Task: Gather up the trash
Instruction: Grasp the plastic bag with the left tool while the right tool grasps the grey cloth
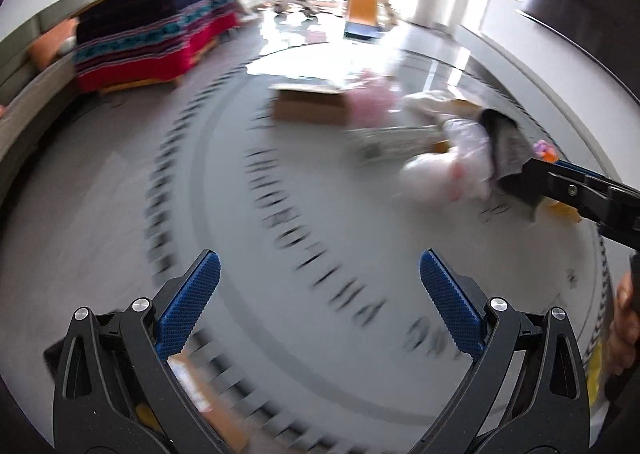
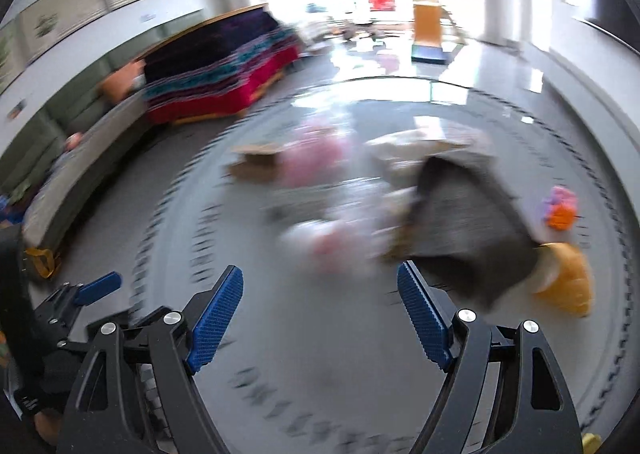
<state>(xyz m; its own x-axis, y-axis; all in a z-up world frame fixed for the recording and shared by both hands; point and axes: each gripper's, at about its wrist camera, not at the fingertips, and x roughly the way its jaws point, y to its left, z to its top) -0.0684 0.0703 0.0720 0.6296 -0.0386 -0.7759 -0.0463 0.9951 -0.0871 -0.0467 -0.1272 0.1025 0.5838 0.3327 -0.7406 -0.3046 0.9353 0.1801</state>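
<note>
Both views are motion-blurred. A heap of trash lies on a round grey rug [image 1: 320, 222]: a flat cardboard box [image 1: 310, 104], pink and white plastic bags [image 1: 444, 170], and a dark grey cloth [image 1: 508, 146]. In the right wrist view the same box [image 2: 256, 164], bags [image 2: 336, 230] and cloth [image 2: 464, 230] lie just ahead. My left gripper [image 1: 320, 302] is open and empty above the rug. My right gripper [image 2: 320, 318] is open and empty, its right finger close below the cloth. It also shows at the right edge of the left wrist view [image 1: 576, 190].
A bed with a red and dark patterned cover [image 1: 152, 34] stands at the back left. An orange stand [image 1: 362, 4] is far back by bright windows. A small purple and orange toy [image 2: 560, 206] and a yellow-orange item [image 2: 568, 282] lie right of the cloth. Cardboard [image 1: 208, 402] lies under my left gripper.
</note>
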